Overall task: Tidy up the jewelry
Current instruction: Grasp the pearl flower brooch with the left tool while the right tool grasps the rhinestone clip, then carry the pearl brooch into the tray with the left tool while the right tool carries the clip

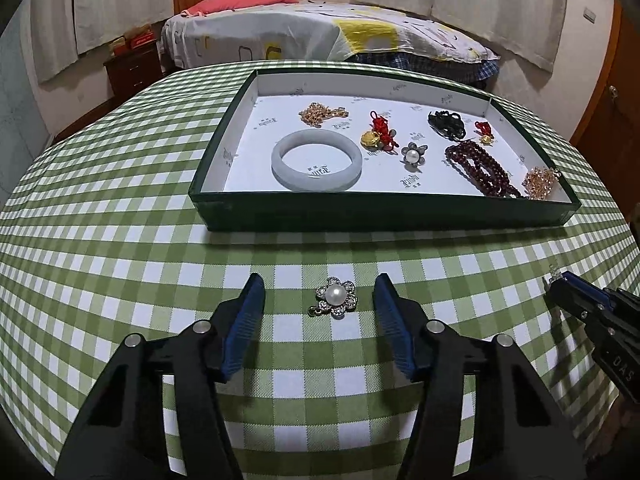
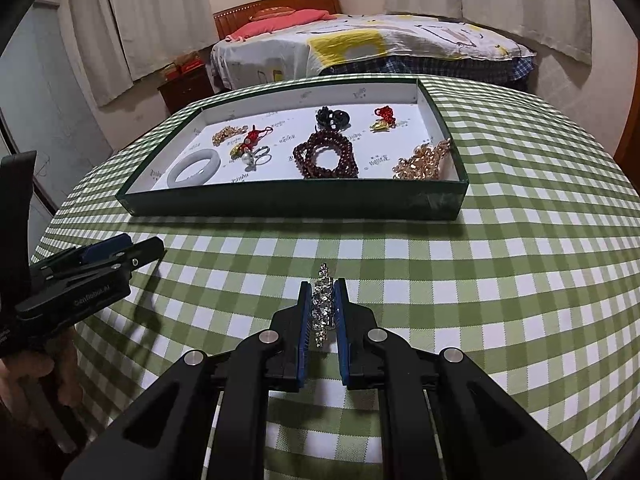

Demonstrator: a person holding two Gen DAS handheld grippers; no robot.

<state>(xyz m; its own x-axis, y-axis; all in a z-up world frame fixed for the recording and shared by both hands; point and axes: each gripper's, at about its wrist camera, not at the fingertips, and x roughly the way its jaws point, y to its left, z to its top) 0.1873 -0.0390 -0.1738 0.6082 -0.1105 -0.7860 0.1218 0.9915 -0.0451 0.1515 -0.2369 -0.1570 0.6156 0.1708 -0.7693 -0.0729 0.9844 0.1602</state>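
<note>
The left gripper (image 1: 320, 304) hangs wide apart with the pearl flower brooch (image 1: 335, 297) flat on the tablecloth (image 1: 120, 240) squarely between its 2 fingers. The right gripper (image 2: 323, 304) is clamped on a crystal piece (image 2: 323, 308), whose long axis runs forward toward the green tray (image 2: 296, 204), straight ahead and well apart.

Both cameras sit low over the table (image 1: 120, 240), close to it, and face forward along their own fingers toward the green tray (image 1: 360, 216) and the bed (image 1: 280, 36) behind. The left view looks from the tray's left, the right view from more to the right; each catches the other gripper at its edge.
</note>
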